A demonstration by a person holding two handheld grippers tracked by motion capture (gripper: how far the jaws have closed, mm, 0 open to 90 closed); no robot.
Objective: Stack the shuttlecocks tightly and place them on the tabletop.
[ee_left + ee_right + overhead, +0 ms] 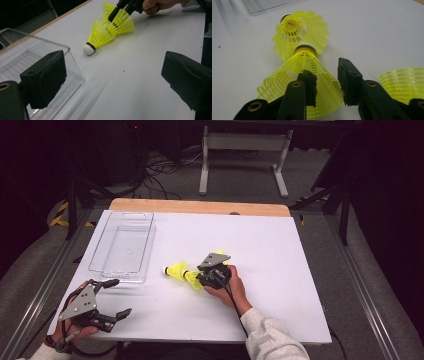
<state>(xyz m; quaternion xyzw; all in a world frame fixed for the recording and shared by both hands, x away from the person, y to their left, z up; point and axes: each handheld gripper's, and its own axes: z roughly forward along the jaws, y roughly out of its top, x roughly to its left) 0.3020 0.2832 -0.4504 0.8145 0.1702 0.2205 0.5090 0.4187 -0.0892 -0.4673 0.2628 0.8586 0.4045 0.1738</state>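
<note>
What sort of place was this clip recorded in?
Probably a lab or studio set up for recording, not a home: a white table ringed by black curtains, loose cables on the grey floor, and a metal stand behind. Yellow shuttlecocks and a clear bin are the props.

Yellow plastic mesh shuttlecocks; clear glossy plastic tray.

Three yellow mesh-skirted shuttlecocks lie on their sides just right of the clear tray. The nearest shuttlecock has a white cork (black-banded); the second shuttlecock noses into its skirt; the third shuttlecock lies just beyond.
</note>
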